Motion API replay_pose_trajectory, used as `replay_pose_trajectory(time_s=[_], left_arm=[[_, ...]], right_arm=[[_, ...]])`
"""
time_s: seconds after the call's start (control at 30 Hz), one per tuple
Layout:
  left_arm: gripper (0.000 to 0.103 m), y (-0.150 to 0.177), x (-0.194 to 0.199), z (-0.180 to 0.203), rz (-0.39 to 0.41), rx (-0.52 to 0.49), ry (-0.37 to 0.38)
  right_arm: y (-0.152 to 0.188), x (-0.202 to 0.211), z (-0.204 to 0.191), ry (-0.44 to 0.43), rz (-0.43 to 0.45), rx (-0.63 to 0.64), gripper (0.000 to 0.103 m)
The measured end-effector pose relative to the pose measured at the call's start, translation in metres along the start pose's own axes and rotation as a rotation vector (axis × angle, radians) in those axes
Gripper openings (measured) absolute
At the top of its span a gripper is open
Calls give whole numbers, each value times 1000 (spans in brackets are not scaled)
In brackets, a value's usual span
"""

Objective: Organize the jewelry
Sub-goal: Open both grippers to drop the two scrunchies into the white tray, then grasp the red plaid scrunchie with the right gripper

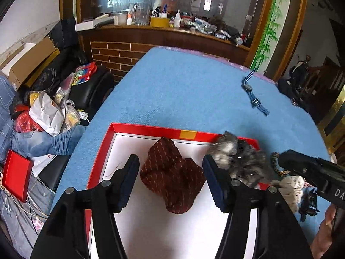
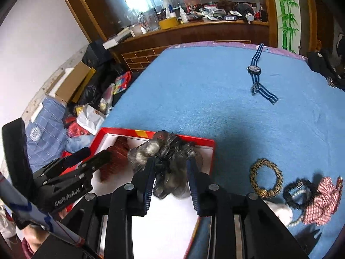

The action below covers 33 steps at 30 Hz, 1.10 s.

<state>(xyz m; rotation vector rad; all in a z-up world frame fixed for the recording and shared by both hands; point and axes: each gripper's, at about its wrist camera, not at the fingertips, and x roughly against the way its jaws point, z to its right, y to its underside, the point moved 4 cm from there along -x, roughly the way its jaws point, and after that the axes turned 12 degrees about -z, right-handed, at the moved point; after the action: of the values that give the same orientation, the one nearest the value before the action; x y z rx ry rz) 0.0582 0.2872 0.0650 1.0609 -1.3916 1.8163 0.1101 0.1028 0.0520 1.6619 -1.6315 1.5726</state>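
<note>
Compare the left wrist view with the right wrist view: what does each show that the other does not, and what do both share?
Only the left wrist view shows the dark red scrunchie whole, lying between the open left gripper's fingers, untouched. Only the right wrist view shows the gold-and-black bracelet, the black beaded ring and the red checked scrunchie clearly, lying on the blue cloth. Both show the red box, the grey scrunchie at its far right corner, between the right gripper's fingers, and the striped watch.
</note>
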Motion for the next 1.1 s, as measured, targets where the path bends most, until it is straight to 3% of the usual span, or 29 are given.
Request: replay_pose_trajectory(time_s=[0.17,0.4,0.7,0.9,1.1], left_arm=[[60,17,25,19,34,-25,40],[60,67,46,74,57,-123,120],[60,124,33,146,-17,-240,210],[60,138,20,169,-63,-282,193],[60,135,13,174,-81,-273,192]], right_arm=[[24,37,14,-39,47,-21,33],[77,95,58,-19,141,-72,33],[138,128,132,25,167,-215,32],[154,126,186,29,134,-350,32],[139,121,225,18,107,-446,32]])
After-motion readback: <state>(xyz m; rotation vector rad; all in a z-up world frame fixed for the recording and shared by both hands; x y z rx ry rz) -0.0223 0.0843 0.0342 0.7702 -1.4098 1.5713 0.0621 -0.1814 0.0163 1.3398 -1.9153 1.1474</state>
